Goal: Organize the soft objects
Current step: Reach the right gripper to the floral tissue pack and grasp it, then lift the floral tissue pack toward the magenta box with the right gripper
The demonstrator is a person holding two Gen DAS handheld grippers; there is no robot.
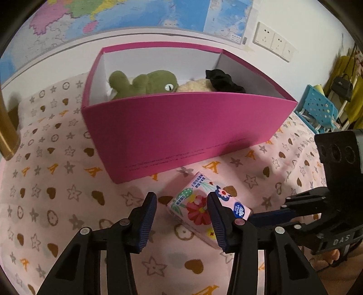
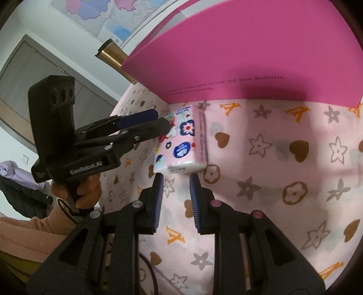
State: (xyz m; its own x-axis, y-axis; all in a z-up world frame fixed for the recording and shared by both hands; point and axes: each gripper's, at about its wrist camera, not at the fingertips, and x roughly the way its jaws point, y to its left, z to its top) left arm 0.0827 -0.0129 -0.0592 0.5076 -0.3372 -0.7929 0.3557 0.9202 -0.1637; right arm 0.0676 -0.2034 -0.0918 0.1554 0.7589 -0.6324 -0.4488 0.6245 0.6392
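A pink tissue pack with flower print [image 1: 199,210] lies on the patterned bedsheet in front of a magenta box [image 1: 181,127]. The box holds a green plush frog [image 1: 145,85], a cream plush [image 1: 195,87] and a black cloth [image 1: 223,81]. My left gripper [image 1: 181,212] is open, its fingers astride the pack's near end, not closed on it. In the right wrist view the pack [image 2: 181,143] lies just ahead of my open right gripper [image 2: 175,181]; the left gripper [image 2: 156,123] reaches over the pack's far left end. The right gripper [image 1: 261,214] also shows at the right of the left wrist view.
The pink sheet with stars and hearts [image 1: 56,192] covers the bed. A brass post [image 1: 6,127] stands at the left. A wall map [image 1: 136,13] and sockets [image 1: 272,40] are behind the box. A blue chair [image 1: 317,109] stands at the right.
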